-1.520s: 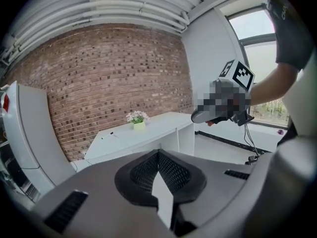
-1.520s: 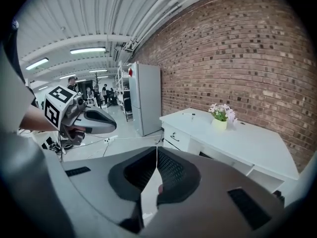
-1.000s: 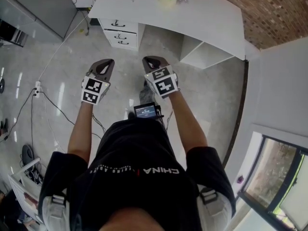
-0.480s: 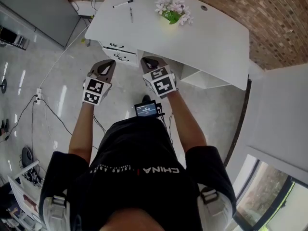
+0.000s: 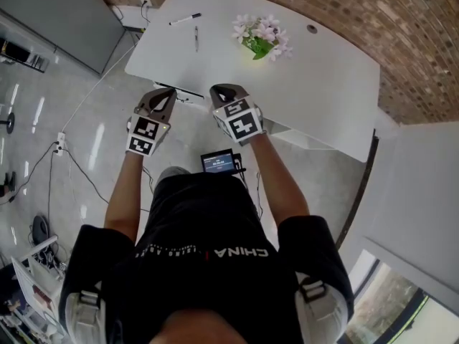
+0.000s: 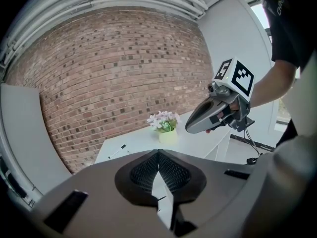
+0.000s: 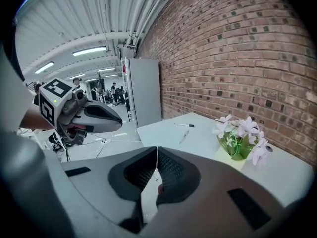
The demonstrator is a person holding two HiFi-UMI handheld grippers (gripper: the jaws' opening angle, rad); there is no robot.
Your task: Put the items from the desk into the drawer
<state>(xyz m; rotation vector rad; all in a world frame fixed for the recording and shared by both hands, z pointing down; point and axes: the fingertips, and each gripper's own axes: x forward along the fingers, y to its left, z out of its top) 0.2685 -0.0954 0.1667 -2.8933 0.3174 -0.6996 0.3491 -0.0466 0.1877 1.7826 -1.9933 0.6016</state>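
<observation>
The word "CHINA" is showing in white, upside down, on the person's black shirt (image 5: 208, 221), well behind the left claw (image 5: 166, 92) and the right claw (image 5: 223, 90). A small screen (image 5: 218, 164) is glowing just behind the right claw, its print too small to read.

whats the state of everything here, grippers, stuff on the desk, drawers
left gripper: shut, empty, in the air short of the desk
right gripper: shut, empty, level with the left one
marker: lying flat on the desk
pen: lying flat near the marker
flower pot: upright on the desk
drawer unit: mostly hidden under the desk; visible front looks closed
</observation>
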